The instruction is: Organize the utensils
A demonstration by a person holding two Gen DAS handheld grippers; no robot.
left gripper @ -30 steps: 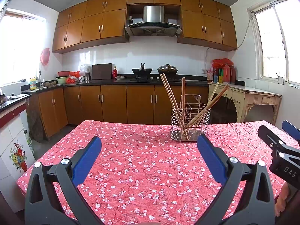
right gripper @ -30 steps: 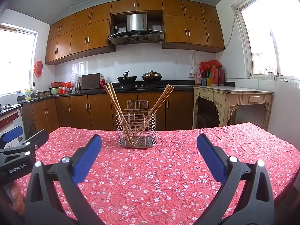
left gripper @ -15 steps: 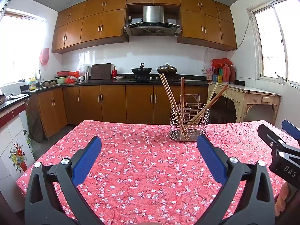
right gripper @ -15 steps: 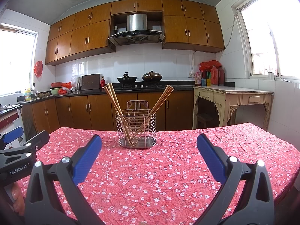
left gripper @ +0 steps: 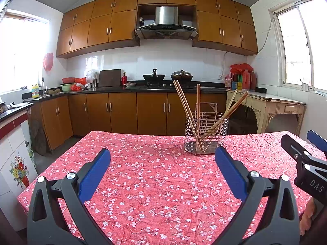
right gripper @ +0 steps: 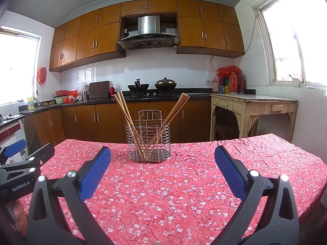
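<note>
From the left wrist camera we've got the left claw (left gripper: 162,166) spread wide with nothing between its blue pads, hovering over the tabletop (left gripper: 155,185), which wears a wrinkly red cloth dotted with little white flowers. The wire holder (left gripper: 206,134) stands upright toward the far edge of the cloth, well beyond the claw and a bit to its right. The chopsticks (left gripper: 185,106) sit in it, some leaning left, one near vertical, the rest leaning right. The right claw (left gripper: 306,159) pokes in right of the holder. Behind the holder runs a dark counter with brown cabinets (left gripper: 122,113), a wok on the stove and a range hood (left gripper: 166,25) above.

From the right wrist camera, our right claw (right gripper: 162,166) is also wide apart and holding nothing. Here the holder (right gripper: 148,140) sits almost straight ahead, slightly left, with chopsticks (right gripper: 125,112) fanning out both ways. The left claw (right gripper: 24,155) shows left of the holder. A cream side table (right gripper: 253,107) stands behind and to the right of the holder, below a bright window (right gripper: 290,42).
</note>
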